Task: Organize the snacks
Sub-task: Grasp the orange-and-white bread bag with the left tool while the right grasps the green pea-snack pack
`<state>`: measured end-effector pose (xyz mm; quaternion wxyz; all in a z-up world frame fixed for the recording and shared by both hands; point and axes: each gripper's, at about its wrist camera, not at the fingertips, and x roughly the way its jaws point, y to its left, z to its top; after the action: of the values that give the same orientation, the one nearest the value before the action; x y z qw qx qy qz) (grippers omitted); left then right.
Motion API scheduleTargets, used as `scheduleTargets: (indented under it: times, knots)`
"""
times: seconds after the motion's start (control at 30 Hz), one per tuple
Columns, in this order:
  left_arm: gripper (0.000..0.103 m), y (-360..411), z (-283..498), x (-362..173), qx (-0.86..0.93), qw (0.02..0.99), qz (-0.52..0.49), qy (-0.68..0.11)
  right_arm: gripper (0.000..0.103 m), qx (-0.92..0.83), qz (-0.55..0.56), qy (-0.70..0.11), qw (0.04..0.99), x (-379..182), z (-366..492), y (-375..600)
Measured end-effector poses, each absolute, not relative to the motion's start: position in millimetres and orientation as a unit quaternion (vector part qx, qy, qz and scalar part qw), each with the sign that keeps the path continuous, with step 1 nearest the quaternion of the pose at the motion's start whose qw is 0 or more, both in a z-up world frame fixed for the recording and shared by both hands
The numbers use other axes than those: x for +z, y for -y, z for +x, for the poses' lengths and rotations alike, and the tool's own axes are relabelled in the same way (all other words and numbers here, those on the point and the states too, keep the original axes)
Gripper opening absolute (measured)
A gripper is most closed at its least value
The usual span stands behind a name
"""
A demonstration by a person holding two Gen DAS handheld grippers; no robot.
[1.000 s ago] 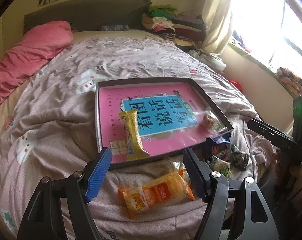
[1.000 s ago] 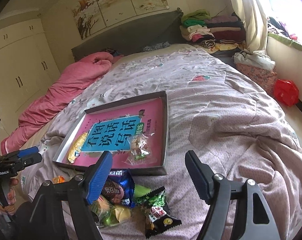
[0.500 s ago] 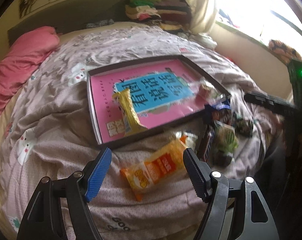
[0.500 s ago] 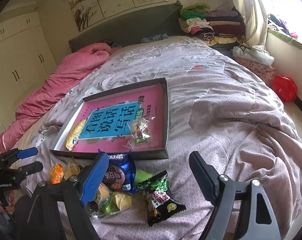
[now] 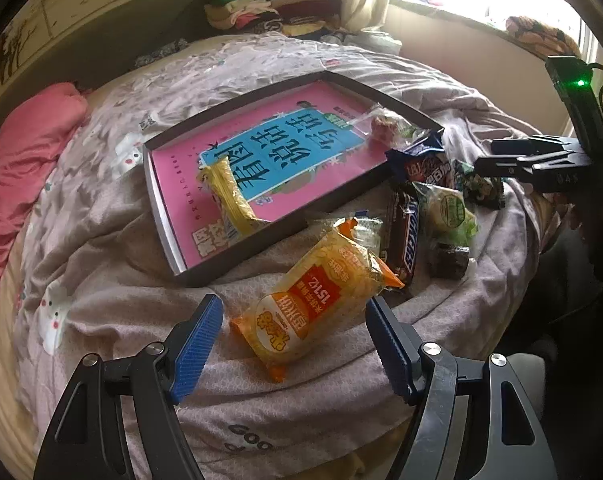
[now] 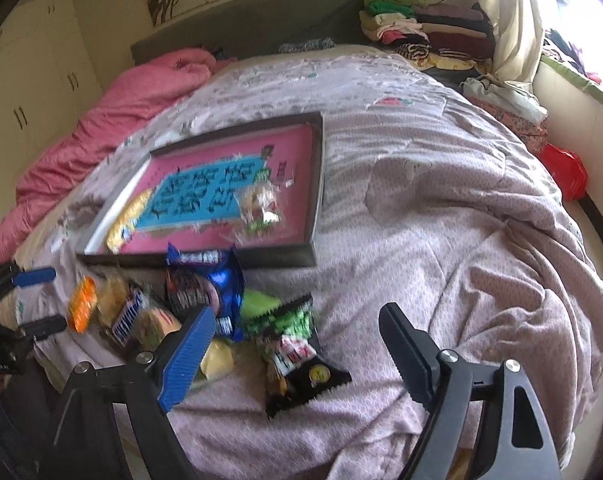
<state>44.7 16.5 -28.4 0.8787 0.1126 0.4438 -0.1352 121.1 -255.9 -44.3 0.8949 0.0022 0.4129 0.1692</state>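
I see an orange-yellow snack packet [image 5: 321, 300] lying flat at lower centre, slanted. Right of it sit a brown chocolate bar [image 5: 401, 236] and more wrappers. A yellow bar [image 5: 229, 196] lies inside the tray [image 5: 237, 254].

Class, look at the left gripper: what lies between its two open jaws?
In the left wrist view, the orange snack packet lies on the bedspread between the open jaws of the left gripper, not yet gripped.

Glossy plastic wraps the orange snack packet [image 5: 321, 296]; the quilt [image 5: 113, 280] is matt, wrinkled cloth.
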Motion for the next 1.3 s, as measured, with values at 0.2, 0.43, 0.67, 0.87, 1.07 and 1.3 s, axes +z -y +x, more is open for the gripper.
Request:
scheduleTargets:
  times: [0.2,0.43,0.67,0.87,1.07,1.3]
  knots:
    - [0.075,-19.5,51.4,-32.4,-0.142,0.881,0.094,-0.441,0.084,0.155,-0.054,-0.431,0.887,-58.3,118.0,249.0]
    - [0.075,-25.5,65.8,-43.1,-0.150,0.878,0.058,-0.450,0.084,0.151,-0.121,-0.441,0.877,-73.7,124.3,234.7]
    - [0.075,-31.2,77.0,-51.5,-0.150,0.877,0.027,-0.456,0.070,0.162,-0.122,-0.443,0.873,-79.0,133.3,234.3]
    - [0.075,-39.2,81.8,-56.3,-0.158,0.873,-0.006,-0.462,0.049,0.172,-0.115,-0.444,0.872,-79.4,136.1,235.6]
    - [0.076,-46.3,83.8,-60.9,-0.171,0.867,-0.036,-0.467,0.042,0.173,-0.074,-0.444,0.876,-75.3,139.4,248.2]
    - [0.072,-50.9,88.3,-65.1,-0.193,0.861,-0.053,-0.468,0.039,0.176,0.029,-0.424,0.888,-59.4,142.5,274.9]
